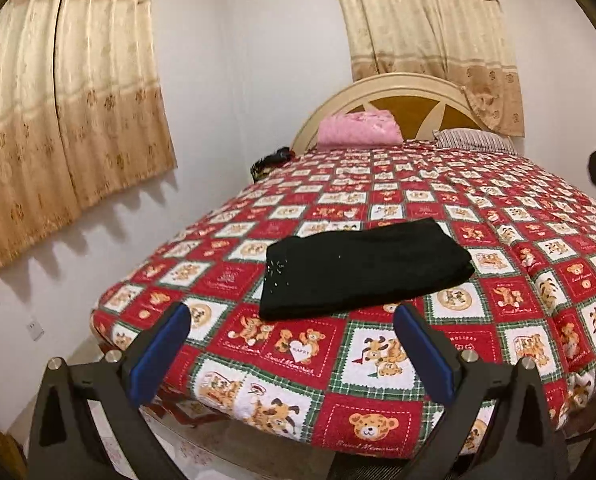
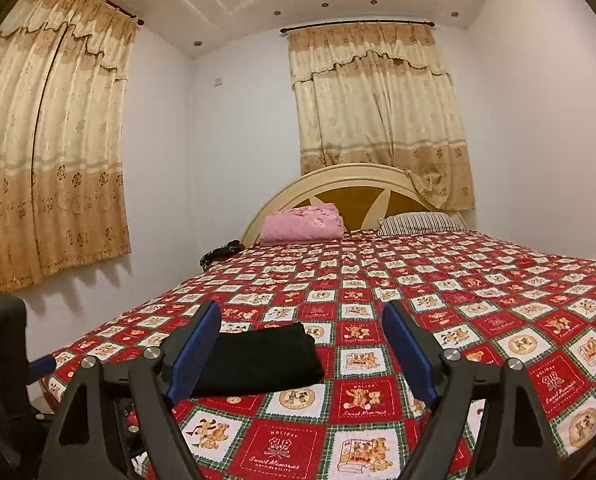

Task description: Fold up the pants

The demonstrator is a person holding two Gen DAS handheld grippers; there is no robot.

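On the teddy-bear bedspread (image 1: pixel 298 360), the black pants (image 1: pixel 362 268) lie folded near. Both the left gripper (image 1: pixel 291 344) and the right gripper (image 2: pixel 302 344) hover spread and empty. Folding looks finished; next is only withdrawing.

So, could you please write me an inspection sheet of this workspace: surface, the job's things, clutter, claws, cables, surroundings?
Surface: bed with red teddy-bear quilt, lying flat.
Job's things: black pants, already folded into a compact rectangle, resting on the quilt near the foot of the bed.
Clutter: pink folded blanket and striped pillow at the headboard; a dark item at the bed's far left edge, too small to identify.
Claws: left claw open, empty, short of the pants; right claw open, empty, apart from the pants.
Cables: nothing seen.
Surroundings: beige curtains on two walls, wooden headboard, white walls.
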